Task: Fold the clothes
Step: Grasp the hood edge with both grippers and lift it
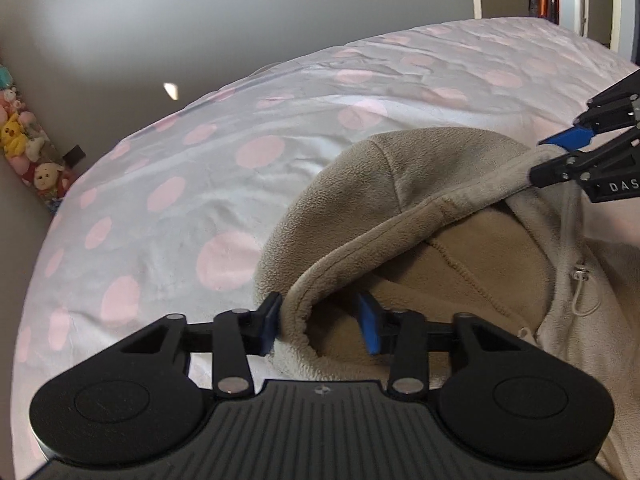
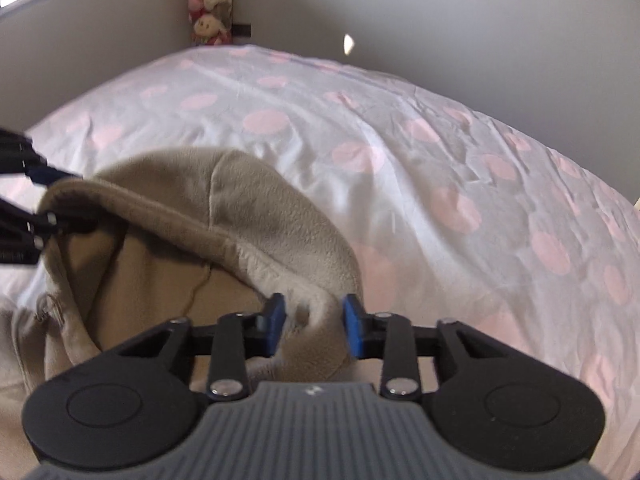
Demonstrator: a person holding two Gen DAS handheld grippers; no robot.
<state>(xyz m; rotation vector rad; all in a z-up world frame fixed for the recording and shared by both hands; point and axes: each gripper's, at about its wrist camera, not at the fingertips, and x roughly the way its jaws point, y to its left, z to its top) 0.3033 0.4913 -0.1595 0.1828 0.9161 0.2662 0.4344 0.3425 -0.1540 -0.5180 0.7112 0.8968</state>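
Note:
A beige fleece hoodie (image 1: 360, 184) lies on the bed with its hood toward the wall; its zipper pull (image 1: 580, 276) hangs at the right. My left gripper (image 1: 322, 326) is open, and the hood's rim passes between its fingers, touching only the left pad. In the right wrist view the hoodie (image 2: 260, 208) fills the lower left, and the left gripper (image 2: 48, 198) shows at the left edge, straddling the rim. My right gripper (image 2: 314, 326) is shut on bunched rim fabric. In the left wrist view the right gripper (image 1: 560, 154) pinches the rim and holds it raised.
The bed cover (image 1: 180, 200) is pale with pink dots and wrinkled, and in the right wrist view the cover (image 2: 440, 160) stretches far and right. Plush toys (image 1: 24, 148) hang in the wall corner (image 2: 210, 0). A grey wall runs behind the bed.

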